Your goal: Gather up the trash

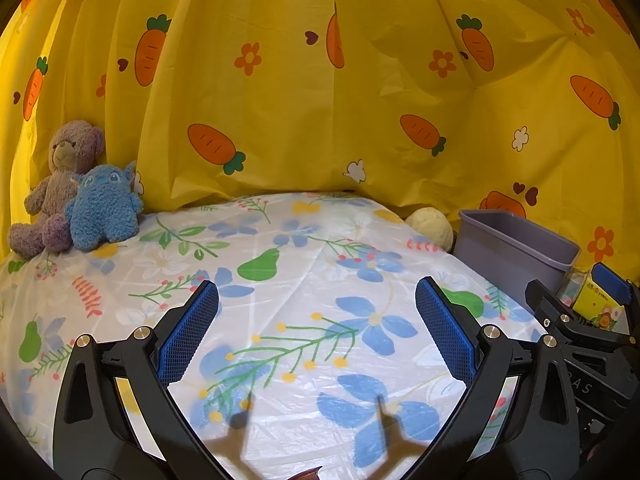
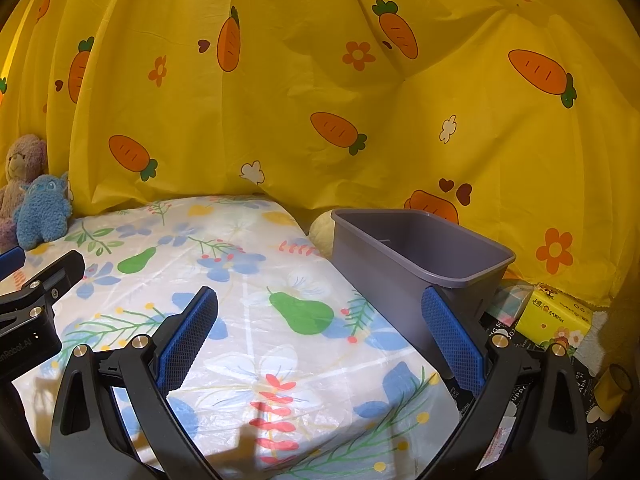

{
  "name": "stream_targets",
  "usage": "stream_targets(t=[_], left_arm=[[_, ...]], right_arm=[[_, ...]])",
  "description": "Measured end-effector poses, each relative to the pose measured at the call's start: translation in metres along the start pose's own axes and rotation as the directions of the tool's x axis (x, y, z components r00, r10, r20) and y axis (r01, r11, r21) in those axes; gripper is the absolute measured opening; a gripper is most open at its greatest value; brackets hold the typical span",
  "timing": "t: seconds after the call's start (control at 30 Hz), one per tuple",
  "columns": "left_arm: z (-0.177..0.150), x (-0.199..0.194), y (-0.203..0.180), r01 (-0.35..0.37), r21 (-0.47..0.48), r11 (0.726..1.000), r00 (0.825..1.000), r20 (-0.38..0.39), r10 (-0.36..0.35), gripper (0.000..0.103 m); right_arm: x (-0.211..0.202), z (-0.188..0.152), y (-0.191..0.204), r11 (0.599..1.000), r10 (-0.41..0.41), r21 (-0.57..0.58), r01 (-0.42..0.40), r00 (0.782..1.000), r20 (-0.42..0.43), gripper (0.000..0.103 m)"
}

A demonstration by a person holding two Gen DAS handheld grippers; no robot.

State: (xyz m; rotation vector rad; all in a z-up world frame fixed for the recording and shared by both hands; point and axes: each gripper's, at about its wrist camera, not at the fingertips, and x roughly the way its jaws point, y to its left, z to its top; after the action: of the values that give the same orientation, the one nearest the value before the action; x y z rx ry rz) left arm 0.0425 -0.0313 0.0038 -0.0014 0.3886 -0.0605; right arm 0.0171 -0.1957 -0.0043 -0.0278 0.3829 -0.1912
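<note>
Honestly the big snag here is that there's no obvious trash on the counter [image 1: 304, 280] at all, just the flowery plastic cover. So the likely mistake is grabbing something that isn't trash. The grey bin [image 2: 416, 256] sits at the far right edge of the counter, looks empty as far as I can see in, and it hangs close to the edge, so a bump from the right hand-held gripper [image 2: 320, 336] could tip it off. Both that one and the left hand-held gripper [image 1: 318, 332] are spread wide with nothing in them.

The purple teddy [image 1: 60, 184] and blue plush [image 1: 104, 212] at the far left are easy to snag by accident. Same for the yellow tissue pack [image 2: 556, 316] down on the right, which could pass for litter.

Hard to read: the cream round thing [image 1: 432, 224] behind the bin, half hidden. Also a brownish scrap [image 1: 306, 474] cut off at the near edge, maybe the trash, can't tell.
</note>
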Motion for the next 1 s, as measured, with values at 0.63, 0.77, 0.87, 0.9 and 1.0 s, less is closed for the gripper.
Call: stream_targets(t=[0.63,0.77,0.87,0.9,1.0], left_arm=[[-0.0003,0.0003,-0.0009,0.002,-0.002,1.000,1.000,-0.002,-0.002,0.097],[-0.0003,0.0003,-0.0005,0.004,-0.003,1.000,1.000,-0.002,-0.004,0.097],[-0.0004,0.0002,-0.0008,0.002,-0.002,1.000,1.000,-0.002,-0.002,0.097],[-0.0003,0.0002,-0.0007,0.004,-0.002,1.000,1.000,-0.001,-0.004,0.097],[-0.0004,0.0003,-0.0010,0.006,-0.001,1.000,1.000,-0.001,-0.006,0.097]], right_arm=[[0.0009,-0.0007,-0.0006,1.000,0.003,0.001,-0.003,1.000,-0.003,0.098],[0.0013,-0.0010,-0.0016,1.000,0.004,0.000,-0.004,1.000,-0.003,0.098],[0.0014,-0.0010,-0.0019,1.000,0.005,0.001,-0.005,1.000,-0.003,0.098],[0.0013,-0.0010,-0.0019,1.000,0.004,0.000,-0.004,1.000,-0.003,0.098],[0.0013,-0.0009,-0.0021,1.000,0.004,0.001,-0.004,1.000,-0.003,0.098]])
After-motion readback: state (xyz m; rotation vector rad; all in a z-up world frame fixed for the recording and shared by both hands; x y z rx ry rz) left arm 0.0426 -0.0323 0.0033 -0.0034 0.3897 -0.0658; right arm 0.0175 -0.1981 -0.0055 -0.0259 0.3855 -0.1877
